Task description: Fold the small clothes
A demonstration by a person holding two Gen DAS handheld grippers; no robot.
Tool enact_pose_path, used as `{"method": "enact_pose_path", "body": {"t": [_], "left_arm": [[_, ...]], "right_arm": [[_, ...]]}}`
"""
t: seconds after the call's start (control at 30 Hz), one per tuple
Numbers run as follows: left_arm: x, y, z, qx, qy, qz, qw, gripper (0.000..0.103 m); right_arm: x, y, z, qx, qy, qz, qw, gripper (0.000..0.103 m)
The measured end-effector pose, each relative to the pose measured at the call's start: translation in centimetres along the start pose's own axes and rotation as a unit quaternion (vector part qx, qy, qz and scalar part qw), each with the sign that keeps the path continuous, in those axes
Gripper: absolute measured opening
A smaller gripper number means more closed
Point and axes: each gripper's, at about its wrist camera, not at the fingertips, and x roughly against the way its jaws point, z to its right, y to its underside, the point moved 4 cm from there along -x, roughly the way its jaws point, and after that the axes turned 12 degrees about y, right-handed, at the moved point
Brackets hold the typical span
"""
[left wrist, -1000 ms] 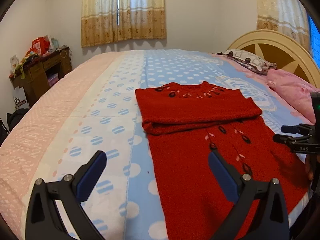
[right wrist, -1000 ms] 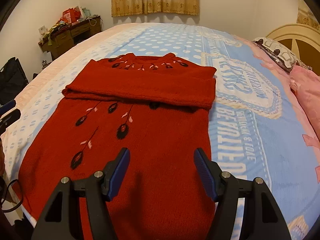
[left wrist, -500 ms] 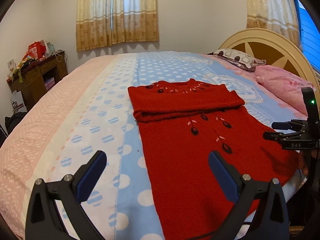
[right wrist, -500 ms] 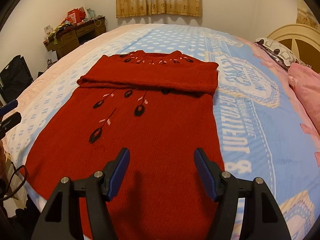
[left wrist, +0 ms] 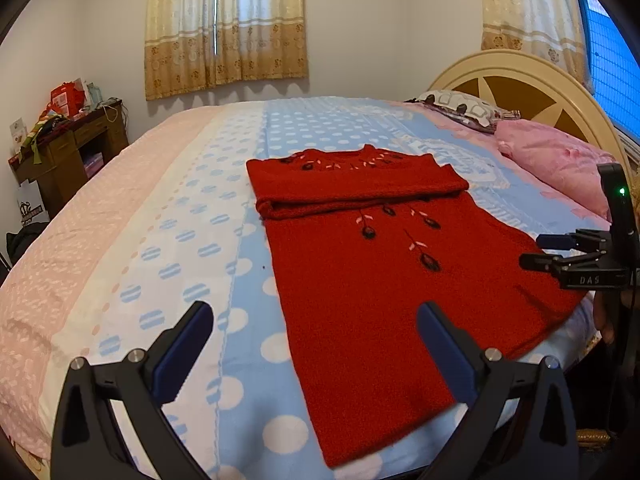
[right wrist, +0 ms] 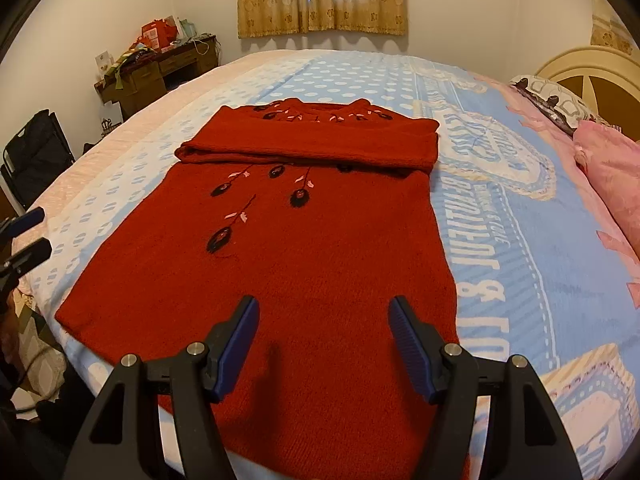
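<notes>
Both grippers had drawn back toward the near edge of the bed (left wrist: 120, 216) since the earlier frames, so the sweater's hem now showed in both views. Item, left to right: a cluttered wooden desk (left wrist: 68, 148) by the wall; the left gripper (left wrist: 316, 344), jaws spread and empty, over the dotted blue blanket (left wrist: 200, 272) and the sweater's left edge; the red knitted sweater (left wrist: 360, 264), flat on the blanket, sleeves folded across the chest under the embroidered collar. The right gripper (right wrist: 322, 340) hung over the sweater's lower half, jaws apart, nothing held; pink pillow (left wrist: 556, 164) and cream headboard (left wrist: 520, 68) at far right.
</notes>
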Motion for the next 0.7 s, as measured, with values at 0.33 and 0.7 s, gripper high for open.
{"method": "enact_pose_path", "body": {"t": [0.33, 0.7], "left_arm": [[-1.0, 1.7, 0.7, -0.001, 0.007, -0.02, 0.9998, 0.103], [-2.5, 4.6, 0.9, 0.031, 0.023, -0.055, 0.9978, 0.103]], "right_arm": [[0.4, 1.9, -0.2, 0.001, 0.0, -0.009, 1.0, 0.069], [1.9, 4.6, 1.9, -0.005, 0.022, -0.01, 1.0, 0.072]]}}
